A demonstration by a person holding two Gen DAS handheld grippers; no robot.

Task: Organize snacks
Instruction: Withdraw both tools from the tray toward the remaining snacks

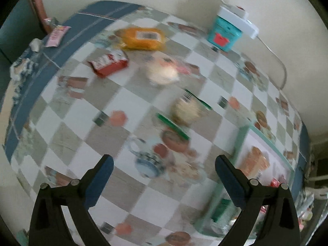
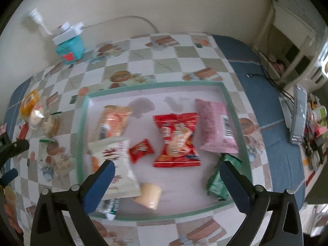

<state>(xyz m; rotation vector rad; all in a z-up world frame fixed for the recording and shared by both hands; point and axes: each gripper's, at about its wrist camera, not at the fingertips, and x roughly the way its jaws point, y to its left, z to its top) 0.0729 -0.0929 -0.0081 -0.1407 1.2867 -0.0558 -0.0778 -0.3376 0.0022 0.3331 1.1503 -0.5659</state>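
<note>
My right gripper (image 2: 167,176) is wide open above the tray (image 2: 82,135), with nothing between its fingers. Just under it, at the near edge of the tray, lie a white bag (image 2: 121,164), a small beige packet (image 2: 150,194) and a green packet (image 2: 217,182). Further in the tray I see a small red packet (image 2: 141,150), a big red bag (image 2: 177,139), a pink bag (image 2: 215,125) and an orange-white bag (image 2: 113,121). My left gripper (image 1: 164,172) is also wide open and empty, over the checkered tablecloth (image 1: 67,123). This view is blurred. Beyond it on the cloth, outside the tray, there are a clear packet with green ends (image 1: 186,110), a pale round snack (image 1: 163,72), a red packet (image 1: 109,64) and an orange pack (image 1: 141,38). At the wall stands a teal box (image 1: 224,32) with a white power strip (image 1: 237,18) on top.
</note>
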